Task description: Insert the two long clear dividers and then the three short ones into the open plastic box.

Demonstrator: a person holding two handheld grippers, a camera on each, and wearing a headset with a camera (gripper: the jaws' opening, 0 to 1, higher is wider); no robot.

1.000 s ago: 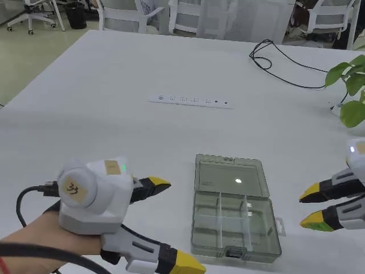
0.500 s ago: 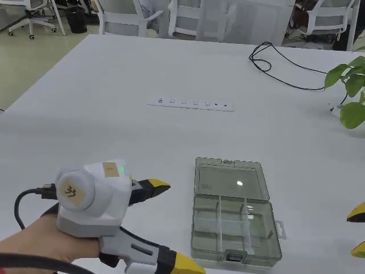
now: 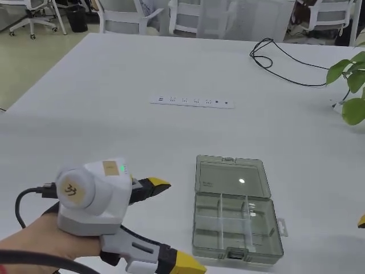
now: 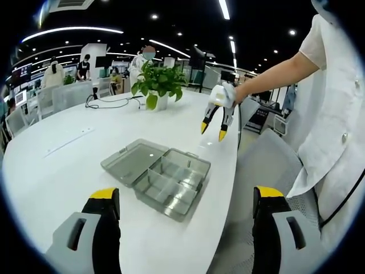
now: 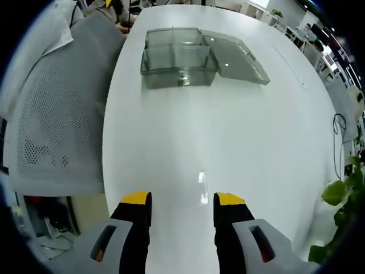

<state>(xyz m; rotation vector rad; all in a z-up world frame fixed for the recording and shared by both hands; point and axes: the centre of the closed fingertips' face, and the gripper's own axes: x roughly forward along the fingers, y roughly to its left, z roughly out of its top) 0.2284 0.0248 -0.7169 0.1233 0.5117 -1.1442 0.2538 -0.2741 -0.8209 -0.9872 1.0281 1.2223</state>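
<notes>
Near right of the counter (image 3: 102, 131): the plastic box (image 3: 196, 228) lies open, with its lid (image 3: 231, 177) folded flat on the far side.
Dividers (image 3: 219, 214): clear strips stand upright inside the base, crossing to form compartments. Their exact number is hard to tell.
Left tool (image 3: 173, 224): near left, just left of the box. Its yellow-tipped jaws are spread wide with nothing between them.
Right tool (image 4: 212, 133): well apart from the box, on its right side. Its jaws are parted a little and hold nothing.
Writing on left tool: a round tan sticker (image 3: 72, 190) bears dark handwritten marks that look like "33".
Writing on lid: a small mark near its left corner is too small to read.
Power strip (image 3: 191, 101): lies flat at mid-counter, beyond the box. Its markings are unreadable.
Far right: a black cable (image 3: 279, 63) loops on the counter, and the green leaves of a plant (image 3: 349, 85) show beside it.
</notes>
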